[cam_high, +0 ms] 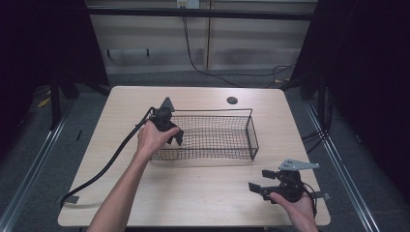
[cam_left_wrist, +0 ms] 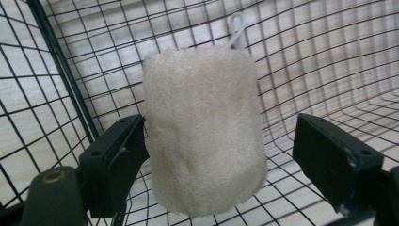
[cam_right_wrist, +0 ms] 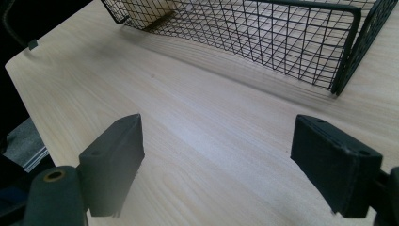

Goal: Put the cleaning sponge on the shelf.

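Cream loofah (cam_left_wrist: 203, 132) between left gripper's (cam_left_wrist: 219, 155) parted jaws.

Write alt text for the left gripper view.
A cream loofah sponge with a white hanging loop sits between the open left tongs: one jaw touches its side, the other stands clear. Black wire basket mesh surrounds it, over pale wood.

A light wooden bench (cam_high: 203, 193) with a small round hole (cam_high: 232, 100) stands on a grey floor (cam_high: 43, 159). Behind it are a pale panelled wall (cam_high: 159, 38), black hanging cables (cam_high: 193, 58) and dark curtains (cam_high: 367, 72).
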